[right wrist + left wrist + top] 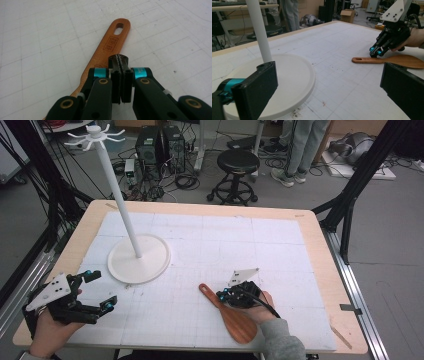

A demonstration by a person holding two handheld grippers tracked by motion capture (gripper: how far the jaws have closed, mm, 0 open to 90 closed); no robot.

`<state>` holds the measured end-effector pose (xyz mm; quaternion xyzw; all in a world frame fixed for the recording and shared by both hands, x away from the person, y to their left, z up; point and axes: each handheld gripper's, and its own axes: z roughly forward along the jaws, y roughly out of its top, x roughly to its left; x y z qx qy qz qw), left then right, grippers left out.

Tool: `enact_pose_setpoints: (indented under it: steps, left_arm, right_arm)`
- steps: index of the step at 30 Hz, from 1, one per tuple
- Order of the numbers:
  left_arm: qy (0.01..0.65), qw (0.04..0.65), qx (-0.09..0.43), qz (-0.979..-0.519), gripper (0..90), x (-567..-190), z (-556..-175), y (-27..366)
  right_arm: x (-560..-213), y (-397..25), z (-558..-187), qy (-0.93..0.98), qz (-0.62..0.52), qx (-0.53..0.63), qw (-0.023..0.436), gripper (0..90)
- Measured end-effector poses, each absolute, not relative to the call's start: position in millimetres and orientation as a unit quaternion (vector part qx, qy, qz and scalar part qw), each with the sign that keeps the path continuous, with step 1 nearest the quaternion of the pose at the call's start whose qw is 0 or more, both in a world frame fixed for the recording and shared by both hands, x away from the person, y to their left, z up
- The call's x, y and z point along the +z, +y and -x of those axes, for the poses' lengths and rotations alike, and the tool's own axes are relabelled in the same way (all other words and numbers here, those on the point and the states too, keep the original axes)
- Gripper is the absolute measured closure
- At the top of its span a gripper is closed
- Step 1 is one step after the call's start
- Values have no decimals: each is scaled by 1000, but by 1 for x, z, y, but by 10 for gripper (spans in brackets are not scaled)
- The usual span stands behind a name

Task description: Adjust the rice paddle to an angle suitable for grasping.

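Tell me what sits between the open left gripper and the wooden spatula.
Nothing: in the high view, bare white gridded mat separates the left gripper from the wooden spatula.

Left gripper (102,290) gapes wide; right gripper (223,295) pinched closed

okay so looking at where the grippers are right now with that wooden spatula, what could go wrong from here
The right gripper has its fingers shut above the wooden spatula handle, not around it, so lifting now would likely leave it lying flat. The left gripper waits open near the white stand; a careless swing might knock its thin pole.
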<state>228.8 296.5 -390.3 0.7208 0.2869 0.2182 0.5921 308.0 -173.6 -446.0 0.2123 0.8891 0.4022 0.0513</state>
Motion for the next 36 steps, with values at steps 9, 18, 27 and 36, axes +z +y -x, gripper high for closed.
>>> enact_pose_setpoints:
  steps: [9, 18, 27, 36]
  left_arm:
    - [287, 592, 218, -721, 18, -391, -229, 296]
    - [287, 590, 218, -723, 18, -391, -229, 296]
    - [288, 591, 218, -721, 18, -391, -229, 297]
    - [288, 591, 217, -722, 18, -391, -229, 297]
  right_arm:
    - [-445, -162, -303, 898, -186, 397, 38, 891]
    - [-443, -154, -298, 905, -167, 391, 30, 891]
    - [-443, -148, -295, 909, -152, 388, 22, 891]
    - [-442, -139, -290, 914, -131, 385, 4, 891]
